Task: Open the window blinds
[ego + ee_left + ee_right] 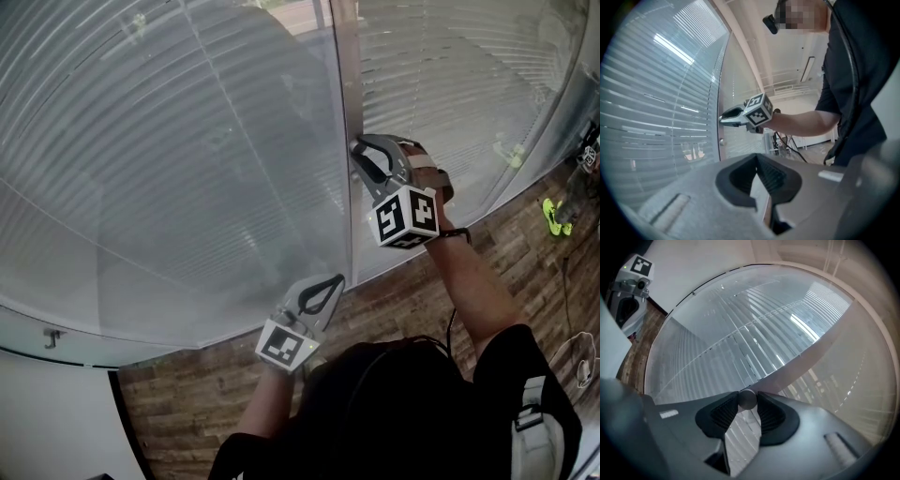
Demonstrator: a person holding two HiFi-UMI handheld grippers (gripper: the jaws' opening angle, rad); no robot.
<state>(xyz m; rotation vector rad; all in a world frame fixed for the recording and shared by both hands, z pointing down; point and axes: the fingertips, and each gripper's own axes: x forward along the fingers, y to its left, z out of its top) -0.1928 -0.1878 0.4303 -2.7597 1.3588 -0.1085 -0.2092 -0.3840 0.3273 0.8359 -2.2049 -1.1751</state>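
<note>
Found left gripper (pixel 336 281) parked low by the glass, jaws together on nothing, beside the blinds (pixel 169 141) sealed behind the panes either side of the frame post (pixel 345 56), seemingly tilted near shut. Found right gripper (pixel 357 155) part closed and clamped on the small round knob (pixel 747 399) at that post; could slip off under a quick roll, pinching at the pad tips only, or strain the mechanism if forced past its stop. Saw no containers anywhere.

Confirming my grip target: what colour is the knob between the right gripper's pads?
The knob is silvery grey; the right gripper view shows it best.
</note>
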